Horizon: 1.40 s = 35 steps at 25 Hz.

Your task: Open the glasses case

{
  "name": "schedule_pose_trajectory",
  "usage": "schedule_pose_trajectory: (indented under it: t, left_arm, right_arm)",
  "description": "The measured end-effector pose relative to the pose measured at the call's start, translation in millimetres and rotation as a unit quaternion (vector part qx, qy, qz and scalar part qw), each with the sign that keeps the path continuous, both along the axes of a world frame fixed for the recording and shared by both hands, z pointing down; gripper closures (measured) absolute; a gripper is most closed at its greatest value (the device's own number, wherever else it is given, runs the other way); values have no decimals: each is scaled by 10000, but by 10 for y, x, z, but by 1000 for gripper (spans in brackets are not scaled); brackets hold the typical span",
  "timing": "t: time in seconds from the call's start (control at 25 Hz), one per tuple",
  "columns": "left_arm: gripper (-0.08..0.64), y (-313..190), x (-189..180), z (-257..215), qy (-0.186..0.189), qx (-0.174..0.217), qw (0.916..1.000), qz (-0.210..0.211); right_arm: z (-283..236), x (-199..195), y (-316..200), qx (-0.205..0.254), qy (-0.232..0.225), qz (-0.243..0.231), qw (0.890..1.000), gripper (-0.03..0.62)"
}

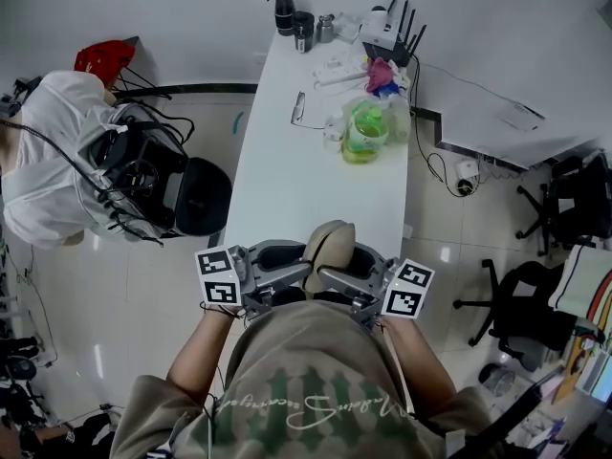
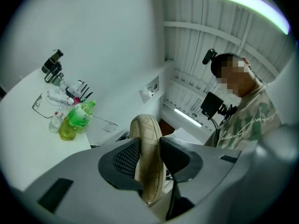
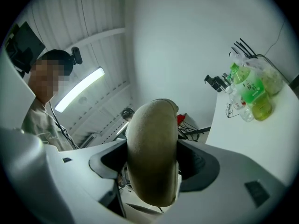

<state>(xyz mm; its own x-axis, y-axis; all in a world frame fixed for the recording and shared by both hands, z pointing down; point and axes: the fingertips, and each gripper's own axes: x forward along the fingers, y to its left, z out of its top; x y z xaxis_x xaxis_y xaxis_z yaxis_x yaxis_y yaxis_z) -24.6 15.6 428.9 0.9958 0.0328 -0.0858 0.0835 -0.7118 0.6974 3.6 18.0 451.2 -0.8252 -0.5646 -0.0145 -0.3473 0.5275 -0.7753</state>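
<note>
A beige glasses case (image 1: 330,245) hangs over the near end of the white table (image 1: 287,194), held between both grippers. My left gripper (image 1: 298,273) comes in from the left and is shut on a narrow edge of the glasses case (image 2: 147,155); both dark pads touch it. My right gripper (image 1: 342,277) comes in from the right and is shut across the case's wide rounded body (image 3: 153,153), which fills the gap between its jaws. Both grippers point roughly level. I cannot tell whether the lid is parted from the body.
Further back on the table lie a pair of glasses (image 1: 298,108), green bottles in a plastic bag (image 1: 363,132), a router (image 1: 387,32) and dark cups (image 1: 292,17). A chair piled with cloth and gear (image 1: 143,175) stands left; office chairs (image 1: 521,304) stand right.
</note>
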Motion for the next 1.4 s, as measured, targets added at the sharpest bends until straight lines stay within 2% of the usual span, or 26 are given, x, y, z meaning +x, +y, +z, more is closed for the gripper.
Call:
schedule_pose_trajectory:
  t: [0.2, 0.32, 0.4, 0.52, 0.72, 0.8, 0.92, 1.0, 1.12, 1.2, 1.28, 1.4]
  left_arm:
    - [410, -75, 116, 109, -622, 825, 9941, -332]
    - [408, -21, 125, 179, -731, 958, 9923, -277]
    - [408, 71, 122, 150, -728, 920, 9929, -215]
    - [408, 191, 107, 37, -507, 812, 9951, -254]
    - [411, 246, -23, -87, 328, -25, 9993, -175]
    - [413, 259, -39, -72, 180, 68, 9996, -186]
    - [417, 266, -1, 4, -333, 418, 9979, -372]
    - [417, 232, -20, 18, -278, 248, 9979, -534]
    - [417, 218, -60, -7, -94, -11, 9980, -628]
    - [417, 247, -35, -5, -269, 182, 9974, -636]
    - [419, 265, -7, 42, -620, 610, 9937, -704]
    - [419, 312, 41, 164, -1178, 1447, 9786, -865]
  right_arm:
    - [135, 117, -148, -209, 308, 383, 9986, 259]
    - [154, 128, -102, -87, 568, 376, 9976, 259]
    - [119, 116, -5, 60, 614, 296, 9977, 259]
    - [26, 100, 117, 224, 360, 205, 9989, 259]
    - [-175, 71, 281, 443, -452, -48, 9980, 258]
    - [-176, 48, 307, 496, -455, -109, 9977, 258]
    - [-60, 21, 270, 453, 46, -26, 9990, 258]
    - [-54, 9, 227, 353, -5, 100, 9993, 258]
    - [-118, -7, 243, 498, -76, 156, 9986, 256]
    - [-108, 1, 279, 571, 85, 146, 9982, 255]
    - [-59, 36, 260, 559, 371, 317, 9972, 255]
    - [12, 134, 167, 537, 769, 712, 9930, 256]
